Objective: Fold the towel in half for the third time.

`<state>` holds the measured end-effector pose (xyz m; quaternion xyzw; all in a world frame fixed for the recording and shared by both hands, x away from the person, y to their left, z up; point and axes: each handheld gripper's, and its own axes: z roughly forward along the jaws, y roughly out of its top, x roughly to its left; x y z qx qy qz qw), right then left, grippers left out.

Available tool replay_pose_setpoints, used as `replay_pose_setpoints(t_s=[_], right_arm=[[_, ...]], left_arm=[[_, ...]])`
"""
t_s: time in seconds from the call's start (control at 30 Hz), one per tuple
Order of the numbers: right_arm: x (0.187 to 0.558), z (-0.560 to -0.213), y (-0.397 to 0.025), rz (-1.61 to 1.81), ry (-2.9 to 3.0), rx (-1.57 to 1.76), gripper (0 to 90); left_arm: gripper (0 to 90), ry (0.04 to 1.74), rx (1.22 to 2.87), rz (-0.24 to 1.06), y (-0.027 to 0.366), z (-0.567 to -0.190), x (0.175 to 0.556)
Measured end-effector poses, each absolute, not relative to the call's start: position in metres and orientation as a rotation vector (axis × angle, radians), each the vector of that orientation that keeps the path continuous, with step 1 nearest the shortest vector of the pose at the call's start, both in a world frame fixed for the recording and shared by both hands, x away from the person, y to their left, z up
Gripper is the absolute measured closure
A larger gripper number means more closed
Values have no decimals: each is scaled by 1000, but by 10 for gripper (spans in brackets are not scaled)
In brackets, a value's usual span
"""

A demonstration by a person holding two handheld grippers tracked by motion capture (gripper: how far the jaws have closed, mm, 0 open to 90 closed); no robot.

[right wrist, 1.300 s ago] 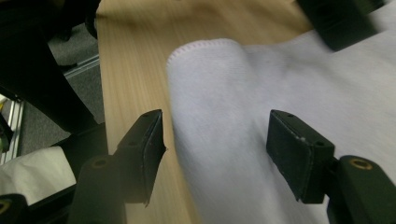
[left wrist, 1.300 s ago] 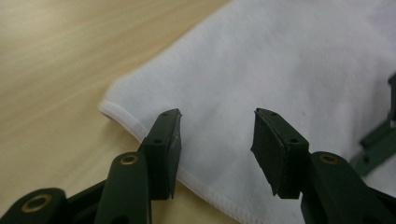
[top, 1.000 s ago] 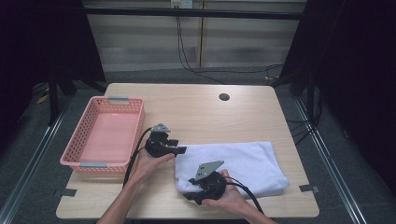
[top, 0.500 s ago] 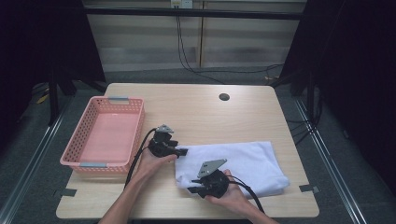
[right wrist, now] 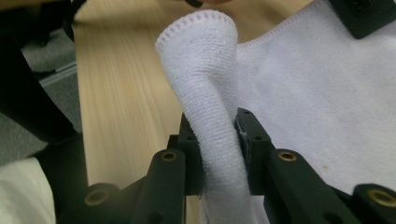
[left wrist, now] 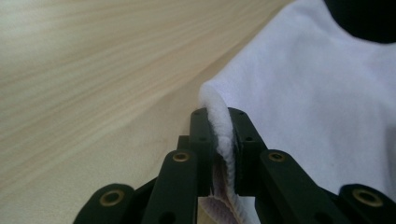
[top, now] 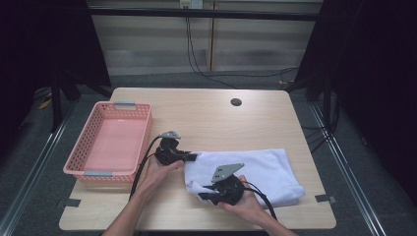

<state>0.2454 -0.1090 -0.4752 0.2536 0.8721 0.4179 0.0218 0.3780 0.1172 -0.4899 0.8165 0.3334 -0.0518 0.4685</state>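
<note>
While both jaws pinch terry hem, the left hand-held gripper (top: pixel 193 157) clamps the white towel's (top: pixel 260 169) far-left corner and the right hand-held gripper (top: pixel 202 195) clamps its near-left corner, a fold standing up between the jaws. Towel lies on the desk (top: pixel 206 118), right of centre. Pink basket (top: pixel 110 142) sits at left, apart.

White terry cloth towel (right wrist: pixel 205 74), matt light wood table (top: pixel 206 118), pink perforated plastic basket (top: pixel 105 172), matt black jaws.
</note>
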Motion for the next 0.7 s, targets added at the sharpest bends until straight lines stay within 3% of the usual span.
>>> replay_pose_setpoints(t_s=[0.13,0.7], right_arm=[[247,-463,-110,1356,2672,778,748],[246,-429,-84,1539,2633,721,747]], left_arm=[[816,828,1927,-125,124,-473,377],[818,859,1908,-65,163,-426,365]])
